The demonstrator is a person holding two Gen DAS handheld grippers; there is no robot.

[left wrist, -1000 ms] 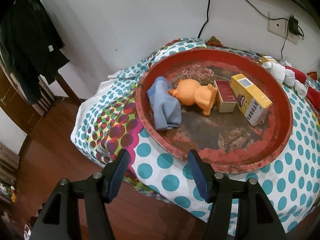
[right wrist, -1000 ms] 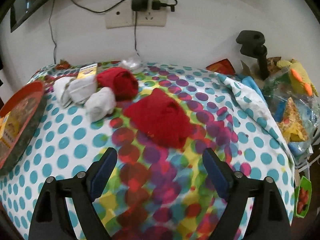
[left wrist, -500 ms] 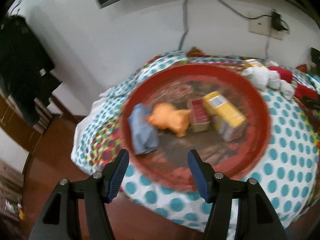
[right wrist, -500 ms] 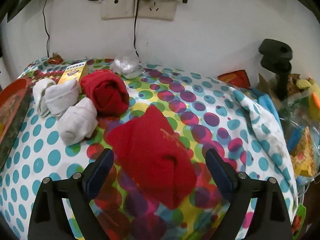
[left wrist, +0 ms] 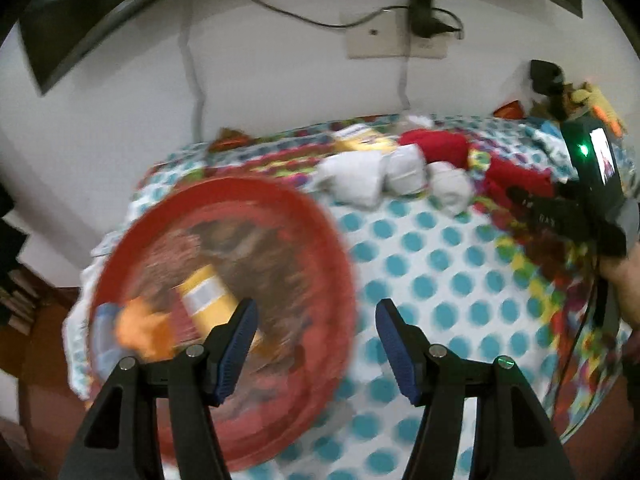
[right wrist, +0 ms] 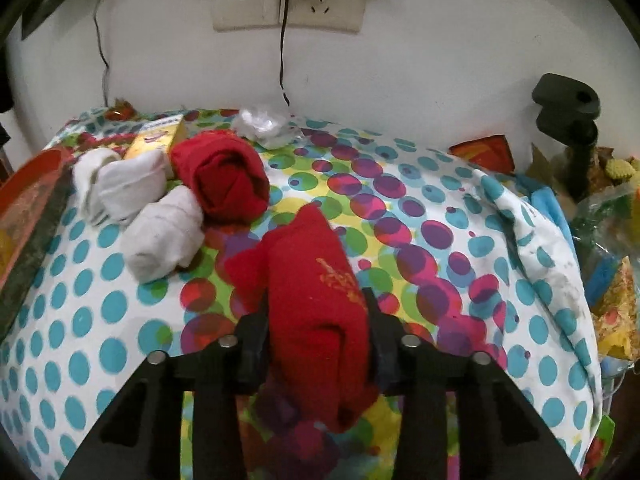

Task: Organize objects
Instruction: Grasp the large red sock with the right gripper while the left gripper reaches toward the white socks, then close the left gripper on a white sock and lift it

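Right gripper (right wrist: 318,326) advanced since earlier frame, fingers now clenched on folded red sock (right wrist: 316,300) lying on tabletop (right wrist: 440,240) | left gripper (left wrist: 314,344) swung right, fingers released, above red tray (left wrist: 320,220) rim | white socks (right wrist: 160,232) beside rolled red sock (right wrist: 224,176).

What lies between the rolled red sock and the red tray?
In the right wrist view, three rolled white socks lie between the rolled red sock and the red tray.
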